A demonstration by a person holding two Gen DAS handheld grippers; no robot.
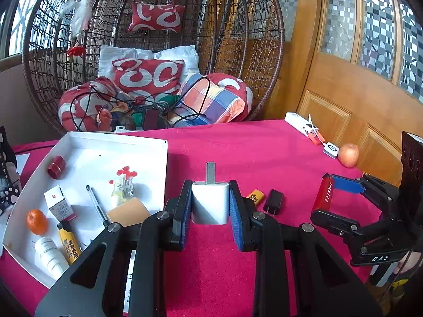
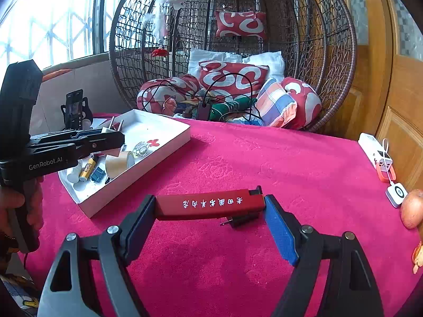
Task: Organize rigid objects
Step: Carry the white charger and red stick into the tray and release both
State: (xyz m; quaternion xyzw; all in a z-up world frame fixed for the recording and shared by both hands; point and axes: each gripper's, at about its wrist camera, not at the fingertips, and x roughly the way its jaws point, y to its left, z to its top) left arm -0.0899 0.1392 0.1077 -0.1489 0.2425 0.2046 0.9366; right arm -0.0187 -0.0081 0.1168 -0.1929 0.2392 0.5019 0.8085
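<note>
My left gripper (image 1: 210, 203) is shut on a white charger plug (image 1: 210, 202), prongs pointing away, held above the red tablecloth just right of the white tray (image 1: 111, 142). My right gripper (image 2: 208, 208) is shut on a red lighter (image 2: 210, 206), held lengthwise between the pads above the cloth; it also shows in the left wrist view (image 1: 323, 192). A black charger plug (image 1: 273, 202) and a yellow lighter (image 1: 255, 196) lie on the cloth between the grippers. The tray holds several items: a red cap (image 1: 56, 167), an orange (image 1: 36, 221), a pen (image 1: 96, 204), a tape roll (image 1: 128, 211).
A power strip (image 1: 302, 126), a small white device (image 1: 331, 150) and an apple (image 1: 348, 155) lie at the table's right edge. A wicker hanging chair (image 1: 238, 52) with cushions and cables stands behind the table. A phone on a stand (image 2: 75, 109) is at far left.
</note>
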